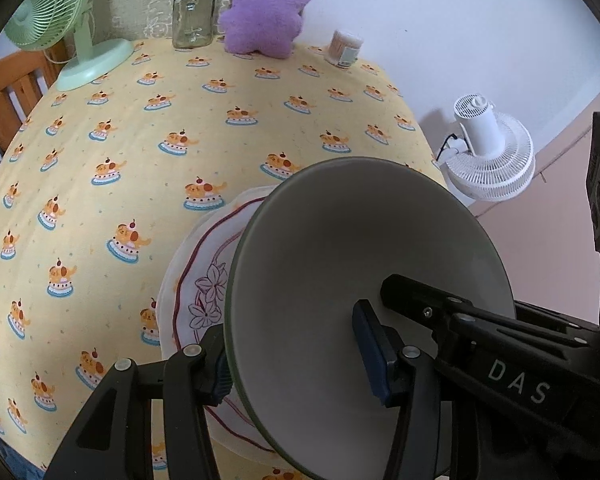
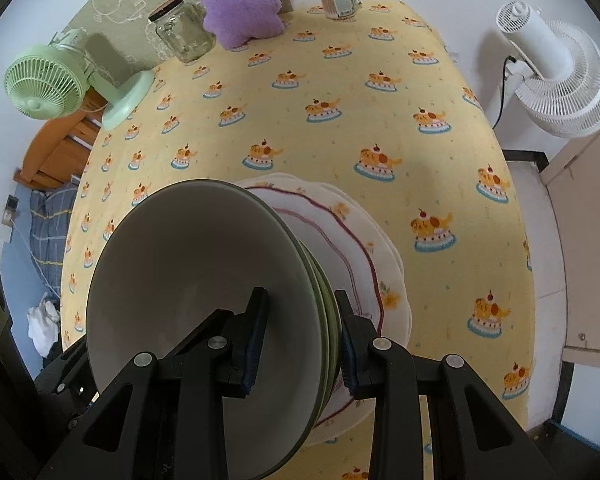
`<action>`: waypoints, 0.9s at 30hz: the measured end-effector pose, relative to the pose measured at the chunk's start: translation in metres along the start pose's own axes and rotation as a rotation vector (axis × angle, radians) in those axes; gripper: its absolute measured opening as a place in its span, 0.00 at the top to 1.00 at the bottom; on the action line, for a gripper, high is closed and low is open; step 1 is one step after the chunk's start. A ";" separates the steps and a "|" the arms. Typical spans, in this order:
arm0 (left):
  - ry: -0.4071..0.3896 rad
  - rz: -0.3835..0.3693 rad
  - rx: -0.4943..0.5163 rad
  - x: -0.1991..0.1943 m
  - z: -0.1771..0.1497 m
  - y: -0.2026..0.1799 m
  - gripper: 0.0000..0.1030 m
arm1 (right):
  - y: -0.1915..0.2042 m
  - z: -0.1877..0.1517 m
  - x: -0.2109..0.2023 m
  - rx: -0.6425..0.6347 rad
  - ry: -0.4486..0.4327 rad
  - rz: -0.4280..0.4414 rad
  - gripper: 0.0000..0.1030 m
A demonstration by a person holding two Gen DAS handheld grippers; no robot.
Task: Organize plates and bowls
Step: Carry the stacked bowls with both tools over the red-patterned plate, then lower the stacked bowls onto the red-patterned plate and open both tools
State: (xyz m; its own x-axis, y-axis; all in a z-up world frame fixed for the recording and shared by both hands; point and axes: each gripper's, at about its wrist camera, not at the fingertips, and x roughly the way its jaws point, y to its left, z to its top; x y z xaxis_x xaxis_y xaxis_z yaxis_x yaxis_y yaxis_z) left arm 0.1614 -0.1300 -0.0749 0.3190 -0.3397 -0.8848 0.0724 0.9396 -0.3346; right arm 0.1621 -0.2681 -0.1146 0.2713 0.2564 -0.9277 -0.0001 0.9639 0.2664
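Jaws of L gripper [image 1: 300, 364] & R gripper [image 2: 300, 344] both clamp opposite rims of bowl stack [image 2: 204, 292], held over flowered plates [image 2: 356, 240] on surface; ceramic—stiff, heavy, slick, fragile, so grip rims.

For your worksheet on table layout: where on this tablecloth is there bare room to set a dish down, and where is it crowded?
Free: the wide middle of the tablecloth, between the green fan and the plates. Crowded: the far edge with the jar, purple plush and swab tub, and the near side, where both tools grip the bowls.
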 end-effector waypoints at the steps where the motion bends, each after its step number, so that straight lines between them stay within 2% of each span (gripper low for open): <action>1: -0.001 0.003 0.001 0.000 0.001 0.000 0.50 | 0.000 0.001 0.000 -0.005 0.000 0.000 0.66; 7: -0.010 0.042 0.004 0.000 -0.001 -0.003 0.54 | -0.001 -0.001 0.001 0.004 -0.010 0.010 0.63; 12: -0.045 0.106 0.059 -0.006 -0.001 -0.009 0.51 | 0.001 -0.002 0.000 0.004 -0.020 -0.004 0.63; 21: -0.123 0.217 0.074 -0.031 -0.004 -0.010 0.41 | 0.010 -0.008 -0.029 -0.053 -0.147 -0.118 0.62; 27: -0.231 0.231 0.071 -0.069 -0.009 -0.001 0.35 | 0.027 -0.022 -0.063 -0.089 -0.283 -0.185 0.62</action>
State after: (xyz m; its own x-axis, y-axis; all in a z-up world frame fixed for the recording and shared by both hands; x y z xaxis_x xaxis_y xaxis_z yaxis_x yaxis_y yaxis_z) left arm 0.1307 -0.1084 -0.0167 0.5396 -0.1060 -0.8352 0.0362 0.9940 -0.1028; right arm 0.1241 -0.2571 -0.0548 0.5307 0.0589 -0.8455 -0.0065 0.9978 0.0654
